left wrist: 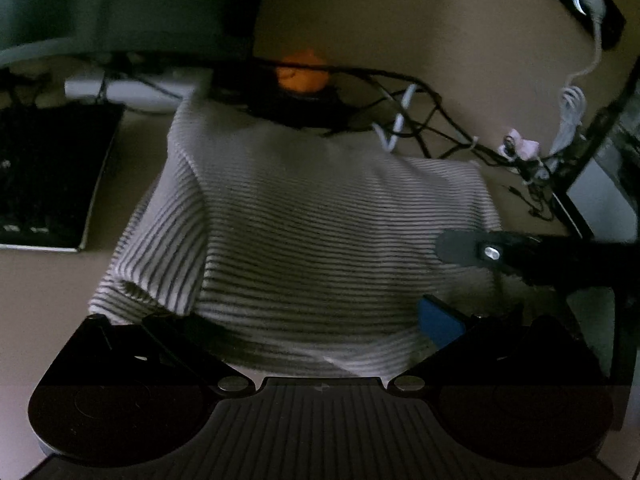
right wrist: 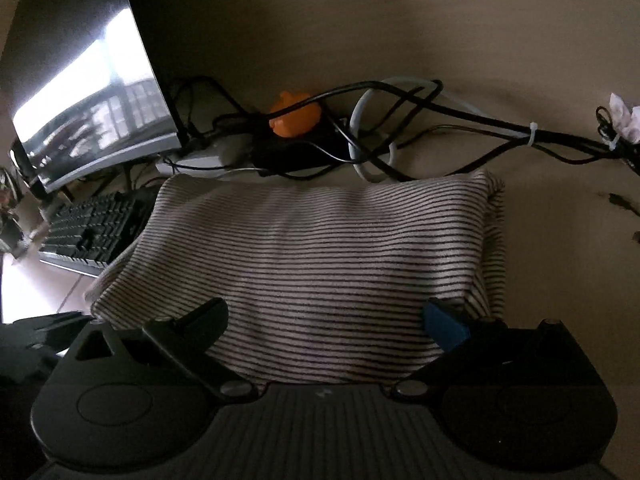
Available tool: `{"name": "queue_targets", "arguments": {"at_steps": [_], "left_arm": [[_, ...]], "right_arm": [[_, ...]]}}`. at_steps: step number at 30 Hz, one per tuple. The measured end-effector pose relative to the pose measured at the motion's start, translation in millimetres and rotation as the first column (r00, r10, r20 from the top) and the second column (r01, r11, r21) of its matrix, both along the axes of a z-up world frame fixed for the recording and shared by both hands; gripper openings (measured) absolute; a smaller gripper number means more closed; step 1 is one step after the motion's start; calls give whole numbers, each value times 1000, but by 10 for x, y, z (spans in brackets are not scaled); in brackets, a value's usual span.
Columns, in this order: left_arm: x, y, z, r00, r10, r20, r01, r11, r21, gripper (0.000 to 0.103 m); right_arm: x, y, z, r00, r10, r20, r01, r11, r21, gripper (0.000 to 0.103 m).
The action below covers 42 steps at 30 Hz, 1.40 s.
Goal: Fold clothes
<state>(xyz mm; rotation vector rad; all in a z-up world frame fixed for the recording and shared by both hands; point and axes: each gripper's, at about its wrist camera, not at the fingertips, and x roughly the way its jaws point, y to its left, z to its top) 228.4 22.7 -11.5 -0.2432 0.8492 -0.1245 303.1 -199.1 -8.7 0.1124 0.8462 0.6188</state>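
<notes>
A white garment with thin dark stripes point(left wrist: 320, 232) lies folded into a rough rectangle on the beige desk; it also fills the middle of the right wrist view point(right wrist: 312, 252). My left gripper point(left wrist: 304, 320) is open, its fingers spread wide over the near edge of the garment, holding nothing. My right gripper point(right wrist: 324, 320) is open too, its fingers wide apart over the garment's near edge. One finger of the right gripper point(left wrist: 464, 248) shows in the left wrist view, resting over the garment's right side.
A black keyboard point(right wrist: 88, 232) and a monitor point(right wrist: 92, 100) stand to the left. A tangle of black and white cables point(right wrist: 400, 128), a power strip point(left wrist: 132, 88) and an orange object point(right wrist: 294, 114) lie just behind the garment. A second screen point(left wrist: 600, 184) stands at right.
</notes>
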Motion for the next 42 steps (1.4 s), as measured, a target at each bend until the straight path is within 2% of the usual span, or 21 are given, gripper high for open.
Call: {"name": "queue_targets", "arguments": {"at_steps": [3, 6, 8, 14, 18, 21, 22, 25, 28, 33, 36, 37, 39, 41, 42], "left_arm": [[25, -10, -19, 1000, 9, -7, -9, 1000, 11, 103], [20, -90, -57, 1000, -19, -17, 21, 997, 73, 103], [-3, -123, -65, 999, -27, -25, 29, 995, 94, 103], [-243, -159, -85, 997, -29, -72, 35, 995, 93, 103], [-627, -190, -75, 995, -57, -79, 65, 994, 90, 103], [-875, -176, -59, 995, -59, -76, 63, 997, 52, 103], [-915, -149, -49, 996, -59, -66, 61, 998, 22, 103], [-937, -17, 24, 998, -68, 10, 68, 991, -115, 103], [-864, 39, 180, 995, -70, 71, 84, 974, -210, 103], [-713, 73, 381, 991, -82, 104, 105, 964, -244, 103], [-699, 114, 455, 989, -87, 119, 115, 961, -250, 103], [-695, 128, 480, 988, -89, 124, 118, 960, -252, 103], [-685, 155, 529, 987, -92, 133, 124, 959, -256, 103], [-676, 183, 578, 985, -95, 143, 130, 957, -260, 103], [-671, 196, 603, 984, -97, 148, 133, 956, -262, 103]], "right_arm": [[21, -107, -3, 1000, 11, -21, -10, 999, 52, 103], [30, -224, -19, 998, 12, -54, -6, 994, 110, 103], [-12, -245, -19, 996, 17, -87, -7, 993, 115, 103], [-304, -224, -29, 994, 52, -96, -45, 996, 71, 103], [-569, -340, -36, 989, 60, -134, -46, 994, 102, 103], [-801, -409, -7, 987, 83, -140, -70, 993, 94, 103], [-879, -420, 23, 988, 89, -126, -79, 994, 78, 103], [-1107, -395, 173, 997, 81, 7, -80, 997, -14, 103], [-1365, -277, 278, 974, 125, 189, -90, 979, -181, 103], [-1608, 119, 191, 918, 308, 248, -231, 927, -296, 103], [-1623, 507, 39, 886, 373, 273, -266, 894, -360, 103], [-1596, 641, -34, 874, 390, 291, -252, 874, -416, 103], [-1507, 854, -161, 841, 430, 330, -197, 810, -553, 103], [-1342, 909, -99, 782, 461, 419, -109, 764, -636, 103], [-1198, 880, 3, 758, 440, 482, -25, 758, -652, 103]]}}
